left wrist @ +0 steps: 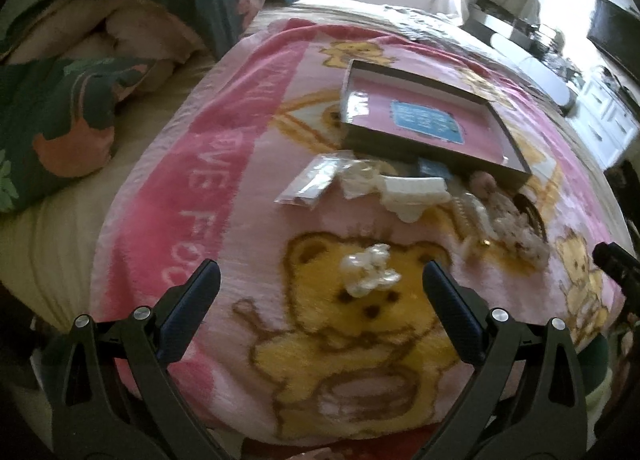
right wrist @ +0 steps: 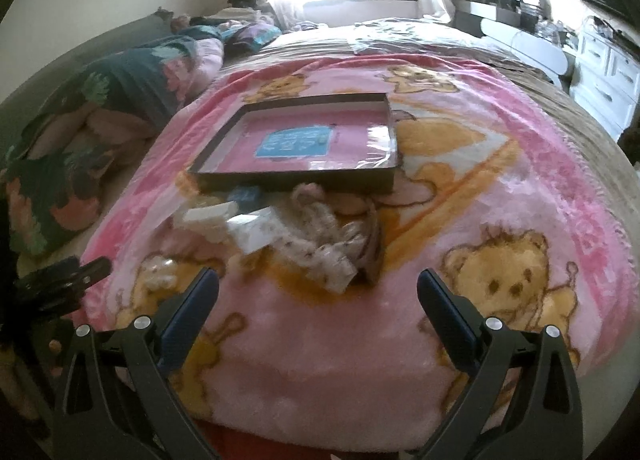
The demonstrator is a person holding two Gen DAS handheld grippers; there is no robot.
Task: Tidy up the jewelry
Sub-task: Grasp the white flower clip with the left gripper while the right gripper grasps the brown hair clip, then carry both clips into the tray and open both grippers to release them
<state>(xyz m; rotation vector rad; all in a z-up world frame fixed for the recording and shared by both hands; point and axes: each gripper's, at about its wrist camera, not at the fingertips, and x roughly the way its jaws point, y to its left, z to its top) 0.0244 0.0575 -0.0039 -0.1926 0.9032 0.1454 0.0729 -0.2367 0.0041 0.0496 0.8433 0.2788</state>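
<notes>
Left gripper hovers w/ fingers spread wide, empty, over a small pearly white hair bow lying on the pink bear blanket on the bed. Right gripper also wide open, holding nothing, low over bare blanket. Jewelry pile (packets, pearly bits, a fabric piece) sits just in front of the shallow dark box, touching its near wall.

A pink bear-print blanket beside a rumpled leaf-patterned duvet.
</notes>
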